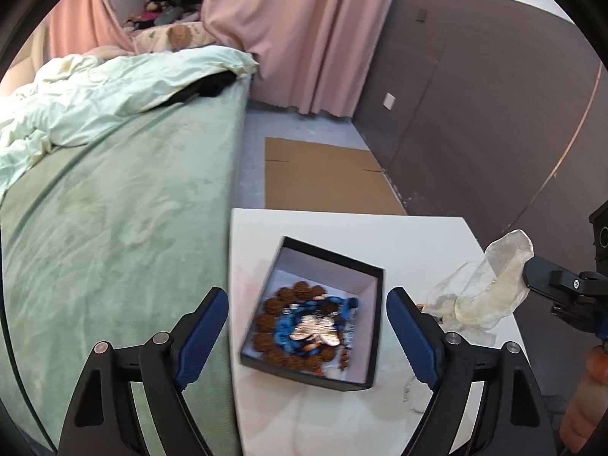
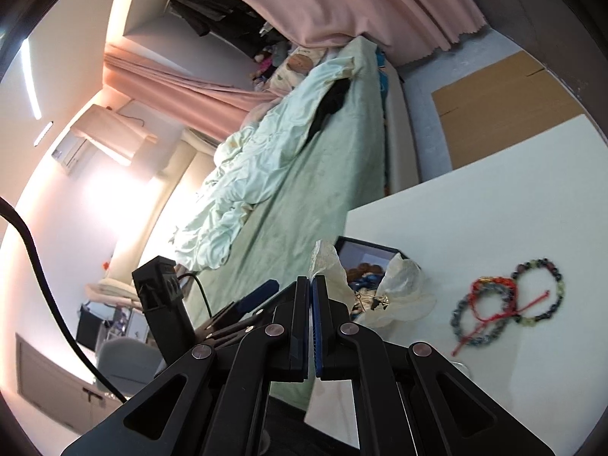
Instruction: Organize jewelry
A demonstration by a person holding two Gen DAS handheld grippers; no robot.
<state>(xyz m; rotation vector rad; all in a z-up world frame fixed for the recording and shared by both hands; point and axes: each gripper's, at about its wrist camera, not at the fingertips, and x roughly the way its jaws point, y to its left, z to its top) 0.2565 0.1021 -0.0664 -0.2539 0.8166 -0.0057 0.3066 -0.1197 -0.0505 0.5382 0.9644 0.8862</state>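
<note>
Right wrist view | right gripper (image 2: 311,285) clamps limp organza pouch (image 2: 402,288) by its edge | left gripper (image 1: 307,300) spread above jewelry box (image 1: 364,288)

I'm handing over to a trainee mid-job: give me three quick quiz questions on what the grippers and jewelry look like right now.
1. True or false: the left gripper is shut on the black box.
2. What is the right gripper pinching? A) a red cord B) a sheer white pouch C) the bedsheet
3. Fill in: the loose beaded bracelets lie on the white ____, outside the box.

Key
1. False: its jaws stand wide open, one on either side of the box, which already holds brown beads and blue jewelry.
2. B: the sheer pouch is clamped between the closed fingers.
3. table.
</note>
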